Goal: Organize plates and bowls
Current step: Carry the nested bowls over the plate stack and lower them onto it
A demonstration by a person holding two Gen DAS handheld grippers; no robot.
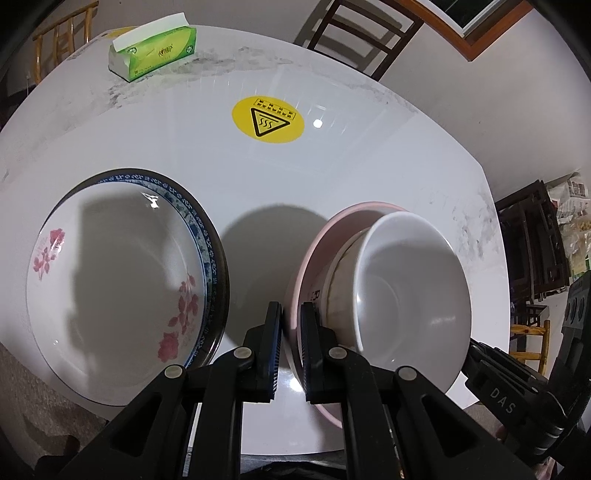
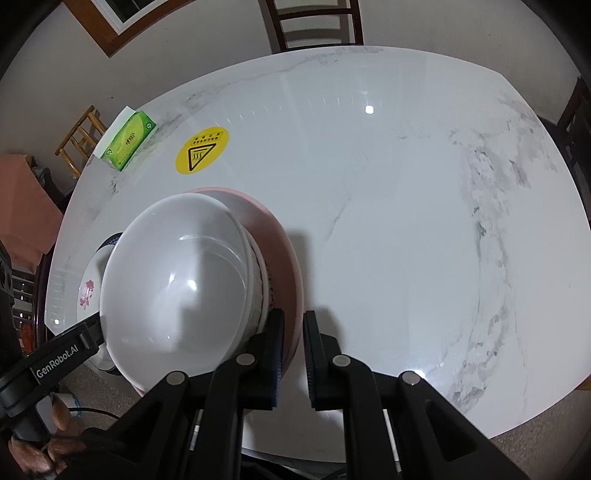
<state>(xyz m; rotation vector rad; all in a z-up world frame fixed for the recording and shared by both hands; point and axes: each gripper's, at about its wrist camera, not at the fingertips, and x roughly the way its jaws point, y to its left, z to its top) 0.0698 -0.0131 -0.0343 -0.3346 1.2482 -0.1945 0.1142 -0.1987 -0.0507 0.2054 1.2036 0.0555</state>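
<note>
A pink plate carries two nested bowls: a printed bowl with a plain white bowl inside it. My left gripper is shut on the plate's left rim. In the right wrist view my right gripper is shut on the opposite rim of the pink plate, beside the white bowl. The plate's round shadow falls on the table to its left, so it appears held slightly above the surface. Left of it rests a stack of plates topped by a white plate with pink flowers.
The white marble table has a yellow heat-warning sticker at its middle and a green tissue pack at the far left. Dark wooden chairs stand behind it. The near table edge lies just below the grippers.
</note>
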